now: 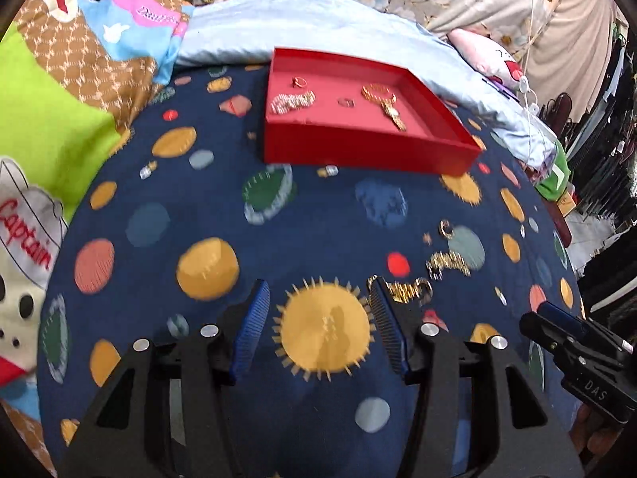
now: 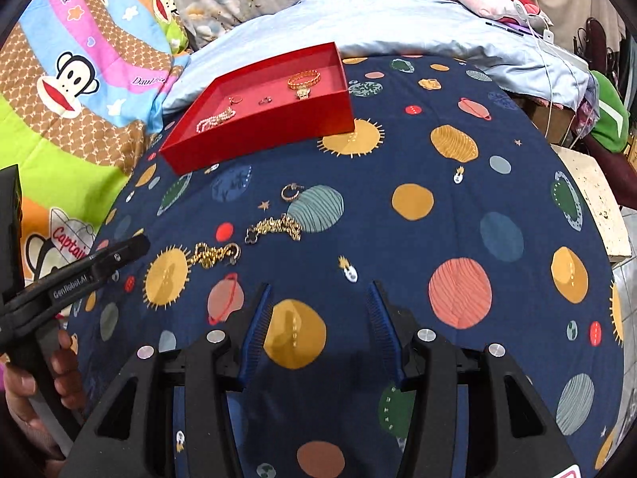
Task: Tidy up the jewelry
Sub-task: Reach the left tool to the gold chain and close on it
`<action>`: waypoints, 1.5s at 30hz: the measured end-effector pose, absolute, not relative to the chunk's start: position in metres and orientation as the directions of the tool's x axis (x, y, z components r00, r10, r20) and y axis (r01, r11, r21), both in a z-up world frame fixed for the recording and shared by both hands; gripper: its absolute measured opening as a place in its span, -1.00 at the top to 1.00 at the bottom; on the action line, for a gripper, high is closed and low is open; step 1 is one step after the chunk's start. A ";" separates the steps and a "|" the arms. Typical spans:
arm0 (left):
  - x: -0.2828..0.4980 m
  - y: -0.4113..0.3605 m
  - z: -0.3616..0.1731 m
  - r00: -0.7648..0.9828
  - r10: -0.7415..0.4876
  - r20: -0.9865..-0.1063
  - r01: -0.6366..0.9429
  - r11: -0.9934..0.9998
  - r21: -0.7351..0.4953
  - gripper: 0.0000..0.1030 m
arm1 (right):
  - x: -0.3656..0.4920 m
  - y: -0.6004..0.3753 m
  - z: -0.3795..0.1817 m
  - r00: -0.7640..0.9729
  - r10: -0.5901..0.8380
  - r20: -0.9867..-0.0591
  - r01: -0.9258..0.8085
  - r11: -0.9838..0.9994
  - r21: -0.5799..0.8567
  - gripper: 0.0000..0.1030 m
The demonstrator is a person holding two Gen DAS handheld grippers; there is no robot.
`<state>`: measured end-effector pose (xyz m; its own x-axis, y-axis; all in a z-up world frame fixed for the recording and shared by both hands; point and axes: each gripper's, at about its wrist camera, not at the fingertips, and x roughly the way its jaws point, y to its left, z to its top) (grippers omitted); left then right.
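Navy cloth (image 2: pixel 458 207) printed with planets covers the bed. Red tray (image 2: pixel 278 119) sits at the far side, holding a gold watch (image 2: pixel 304 81), a pearl bracelet (image 2: pixel 215 119), a ring (image 2: pixel 235 99) and a second small ring (image 2: pixel 265 100). Three loose pieces lie on the cloth near of the tray: a hoop earring (image 2: pixel 292 192), a gold chain (image 2: pixel 274 229) with a dark clover charm, and a second gold chain (image 2: pixel 215 255) nearer and further left. Left gripper (image 1: pixel 318 318) hovers over a sun motif with its jaws wide apart and nothing between them; the nearer chain (image 1: pixel 410 290) lies just beside its right fingertip (contact cannot be judged through the blur). Right gripper (image 2: pixel 320 310) hangs over an orange disc, jaws likewise spread and empty, well apart from the jewellery. Cartoon-monkey quilt (image 2: pixel 79 79) lies at left, a pale blue pillow (image 2: pixel 398 24) beyond the tray.
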<state>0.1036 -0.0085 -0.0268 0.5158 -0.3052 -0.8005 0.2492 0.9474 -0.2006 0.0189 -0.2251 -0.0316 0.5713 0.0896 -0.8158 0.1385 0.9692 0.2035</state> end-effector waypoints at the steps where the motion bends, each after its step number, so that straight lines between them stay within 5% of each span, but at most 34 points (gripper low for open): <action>1: 0.101 -0.011 -0.029 0.513 -0.302 -0.803 0.253 0.948 -0.195 0.01 | 0.017 -0.224 -0.032 0.571 0.086 -0.816 0.136 0.971 0.198 0.05; 32: 0.107 -0.068 -0.056 0.491 -0.288 -0.822 0.324 0.937 -0.135 0.03 | 0.018 -0.236 -0.037 0.577 0.099 -0.811 0.152 0.962 0.225 0.05; 34: 0.108 -0.071 -0.057 0.504 -0.274 -0.819 0.323 0.939 -0.116 0.10 | 0.019 -0.237 -0.038 0.577 0.099 -0.811 0.155 0.961 0.228 0.05; 40: 0.106 -0.077 -0.057 0.518 -0.273 -0.810 0.356 0.931 -0.087 0.87 | 0.021 -0.237 -0.040 0.573 0.102 -0.813 0.156 0.961 0.230 0.05; 45: 0.104 -0.067 -0.053 0.504 -0.307 -0.807 0.344 0.929 -0.139 0.95 | 0.021 -0.237 -0.040 0.573 0.102 -0.813 0.155 0.961 0.230 0.05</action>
